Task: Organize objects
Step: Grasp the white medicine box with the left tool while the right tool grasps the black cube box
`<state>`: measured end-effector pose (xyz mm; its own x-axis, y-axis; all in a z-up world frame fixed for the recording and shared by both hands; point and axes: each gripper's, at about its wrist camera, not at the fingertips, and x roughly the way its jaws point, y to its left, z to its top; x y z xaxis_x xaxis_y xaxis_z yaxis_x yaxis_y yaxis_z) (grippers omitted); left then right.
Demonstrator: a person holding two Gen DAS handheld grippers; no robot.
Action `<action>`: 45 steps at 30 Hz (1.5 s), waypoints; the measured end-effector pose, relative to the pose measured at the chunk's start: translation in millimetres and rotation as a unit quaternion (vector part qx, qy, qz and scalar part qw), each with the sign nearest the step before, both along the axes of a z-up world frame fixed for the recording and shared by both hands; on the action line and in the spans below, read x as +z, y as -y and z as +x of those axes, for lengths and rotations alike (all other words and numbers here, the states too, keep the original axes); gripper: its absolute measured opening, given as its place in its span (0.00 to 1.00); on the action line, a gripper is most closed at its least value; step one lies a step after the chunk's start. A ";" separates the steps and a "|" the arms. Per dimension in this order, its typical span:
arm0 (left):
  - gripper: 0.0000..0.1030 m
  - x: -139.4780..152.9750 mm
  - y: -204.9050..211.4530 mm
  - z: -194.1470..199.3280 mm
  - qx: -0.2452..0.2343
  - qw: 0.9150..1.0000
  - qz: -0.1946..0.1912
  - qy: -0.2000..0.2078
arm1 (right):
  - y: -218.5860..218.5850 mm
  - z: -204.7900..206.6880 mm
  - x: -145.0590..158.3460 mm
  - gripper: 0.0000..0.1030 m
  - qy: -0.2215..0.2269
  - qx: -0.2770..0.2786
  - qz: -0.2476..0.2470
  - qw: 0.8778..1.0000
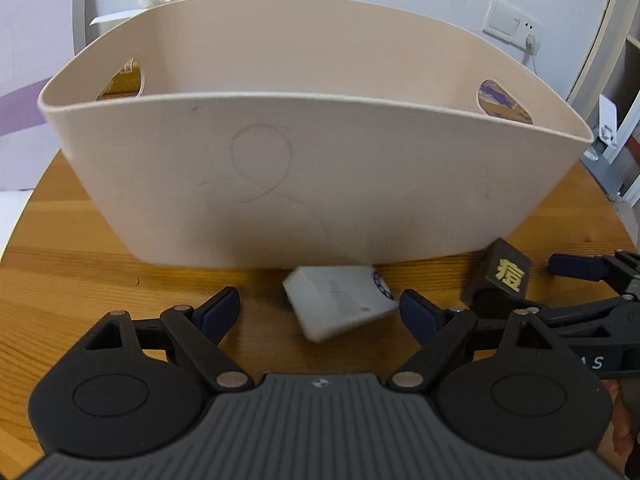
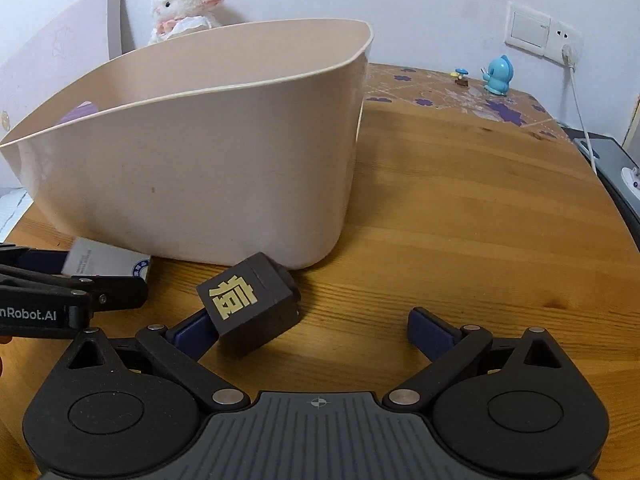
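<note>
Both my tongs stand wide and hold nothing. My left gripper (image 1: 320,312) brackets the white box (image 1: 340,304), which lies against the foot of the beige bin (image 1: 280,184). My right gripper (image 2: 308,332) has the dark box (image 2: 252,304) tilted against its left finger. The table (image 2: 460,220) carries both boxes, so I judge both are left to bin.

On my wooden table (image 2: 460,200) a patterned mat (image 2: 448,88) with purple flowers lies at the far edge. A small blue figurine (image 2: 497,76) stands on it, near a tiny mushroom-like trinket (image 2: 462,77). A white plush lamb (image 2: 182,4) sits against the wall. I see a wall switch and socket (image 2: 544,34) with a white cable (image 2: 580,108) plugged in.
</note>
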<state>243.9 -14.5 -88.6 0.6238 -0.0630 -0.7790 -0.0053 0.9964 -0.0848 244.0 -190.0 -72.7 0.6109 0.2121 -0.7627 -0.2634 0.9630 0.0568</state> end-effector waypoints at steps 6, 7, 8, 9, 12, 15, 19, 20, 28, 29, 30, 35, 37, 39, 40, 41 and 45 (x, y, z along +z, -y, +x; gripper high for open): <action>0.85 1.4 2.7 5.5 0.003 1.000 -0.003 -0.001 | 1.3 4.5 -0.8 0.97 0.007 -0.002 0.001 1.000; 0.86 1.2 3.9 6.3 0.000 1.000 -0.002 -0.001 | 1.9 5.2 -0.7 0.97 0.007 -0.002 0.001 1.000; 0.86 0.4 6.0 7.3 -0.002 1.000 0.006 0.000 | 2.2 5.3 -1.0 0.97 0.009 -0.002 -0.001 1.000; 0.86 -0.3 8.2 8.0 -0.002 1.000 0.015 0.001 | 1.5 5.0 -1.4 0.97 0.010 -0.001 -0.005 1.000; 0.83 -2.5 16.7 9.2 -0.006 0.999 0.037 0.005 | -0.4 4.3 -2.2 0.96 0.016 0.002 -0.011 1.000; 0.74 -1.9 18.4 4.6 -0.009 0.999 0.046 0.013 | -3.3 1.9 -1.6 0.90 0.022 0.006 -0.013 1.000; 0.54 0.5 14.6 -2.7 -0.001 0.999 0.045 0.020 | -7.9 -1.2 0.4 0.71 0.028 0.017 -0.014 0.999; 0.45 0.7 15.1 -1.6 -0.001 0.999 0.043 0.022 | -9.2 -2.2 0.9 0.62 0.030 0.019 -0.015 0.999; 0.33 3.8 11.4 -15.8 -0.011 0.999 0.035 0.023 | -15.8 -16.7 5.1 0.40 0.034 0.025 -0.014 0.999; 0.32 3.9 7.0 -23.4 -0.012 0.999 0.032 0.023 | -15.5 -19.1 5.5 0.40 0.032 0.025 -0.012 0.999; 0.32 4.3 6.8 -25.3 -0.013 0.999 0.029 0.022 | -14.7 -22.0 6.2 0.40 0.030 0.024 -0.009 0.999; 0.32 13.5 5.3 -43.4 -0.016 0.999 0.026 0.032 | -9.3 -38.4 18.1 0.40 0.039 0.020 -0.004 0.999; 0.32 20.7 5.6 -51.2 -0.017 0.999 0.027 0.040 | -7.0 -46.5 27.1 0.40 0.048 0.019 -0.002 0.999; 0.32 29.2 5.2 -59.5 -0.017 0.998 0.029 0.051 | -5.3 -56.4 37.5 0.40 0.059 0.019 0.002 0.998; 0.32 33.7 4.5 -64.1 -0.017 0.998 0.031 0.057 | -5.0 -60.7 42.0 0.40 0.064 0.020 0.004 0.998; 0.32 38.6 3.4 -68.5 -0.016 0.997 0.032 0.062 | -4.6 -65.6 47.3 0.40 0.071 0.021 0.006 0.997; 0.32 59.7 1.1 -84.4 -0.014 0.995 0.037 0.088 | -4.2 -87.1 71.1 0.40 0.103 0.024 0.013 0.994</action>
<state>159.4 -15.6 -28.9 0.7494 -0.0285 -0.6615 0.0312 0.9995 -0.0077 156.9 -185.8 -1.6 0.7416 0.2637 -0.6168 -0.3185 0.9477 0.0222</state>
